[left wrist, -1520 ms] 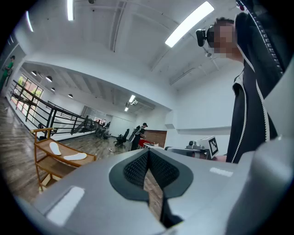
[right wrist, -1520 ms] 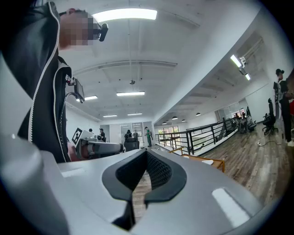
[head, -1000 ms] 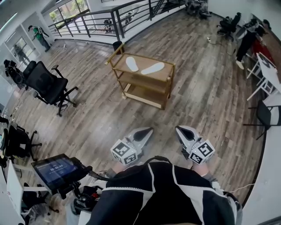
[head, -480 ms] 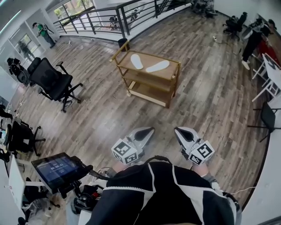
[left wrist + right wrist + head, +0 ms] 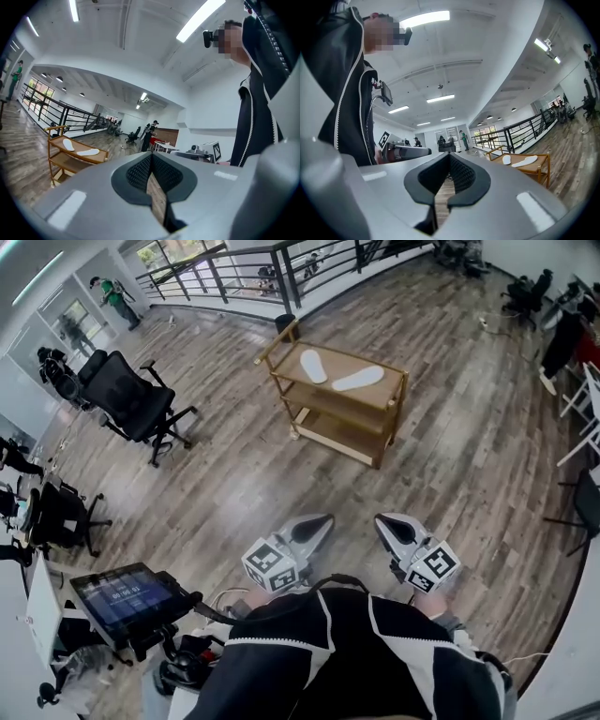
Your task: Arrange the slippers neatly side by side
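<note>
Two white slippers lie on the top shelf of a wooden cart (image 5: pixel 394 395): the left slipper (image 5: pixel 313 366) points away, the right slipper (image 5: pixel 358 380) lies at an angle to it, toes apart. Both also show far off in the left gripper view, slippers (image 5: pixel 87 152), and in the right gripper view, slippers (image 5: pixel 524 161). My left gripper (image 5: pixel 323 521) and right gripper (image 5: pixel 383 523) are held close to the person's chest, well short of the cart. Both are shut with nothing between the jaws.
A black office chair (image 5: pixel 131 404) stands left of the cart. A black railing (image 5: pixel 281 268) runs along the back. A tablet on a stand (image 5: pixel 122 596) is at the lower left. More chairs and white tables (image 5: pixel 586 381) line the right side. People stand far off.
The view has shifted: the cart and chair have slid right and slightly down in the head view. The grippers stay in the same place, both shut.
</note>
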{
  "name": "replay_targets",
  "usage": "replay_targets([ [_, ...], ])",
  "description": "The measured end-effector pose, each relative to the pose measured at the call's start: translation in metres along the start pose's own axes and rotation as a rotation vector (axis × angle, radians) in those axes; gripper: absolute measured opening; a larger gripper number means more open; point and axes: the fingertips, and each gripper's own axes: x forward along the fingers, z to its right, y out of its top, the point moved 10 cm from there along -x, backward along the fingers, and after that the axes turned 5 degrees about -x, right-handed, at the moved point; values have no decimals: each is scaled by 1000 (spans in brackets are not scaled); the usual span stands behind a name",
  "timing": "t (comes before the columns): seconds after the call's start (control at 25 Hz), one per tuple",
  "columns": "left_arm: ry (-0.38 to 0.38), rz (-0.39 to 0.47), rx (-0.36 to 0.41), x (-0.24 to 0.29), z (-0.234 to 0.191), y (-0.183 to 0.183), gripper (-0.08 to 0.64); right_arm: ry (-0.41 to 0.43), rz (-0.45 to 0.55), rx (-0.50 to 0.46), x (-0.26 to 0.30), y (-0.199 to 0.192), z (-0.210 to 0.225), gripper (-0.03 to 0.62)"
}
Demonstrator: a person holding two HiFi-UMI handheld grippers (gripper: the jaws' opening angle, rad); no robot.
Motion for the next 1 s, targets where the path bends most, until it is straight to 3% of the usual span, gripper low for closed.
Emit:
replay_targets([
  [0.2, 12, -15, -23, -4, -14, -3, 15, 23, -4, 3, 18, -4, 5, 5],
  [0.48, -29, -16, -59, 6, -51, -4, 15, 5, -37, 7, 46, -13, 12, 5],
  [1.0, -193, -9, -43, 24, -191, 59, 15, -132, -40, -80, 169, 13, 44, 5],
])
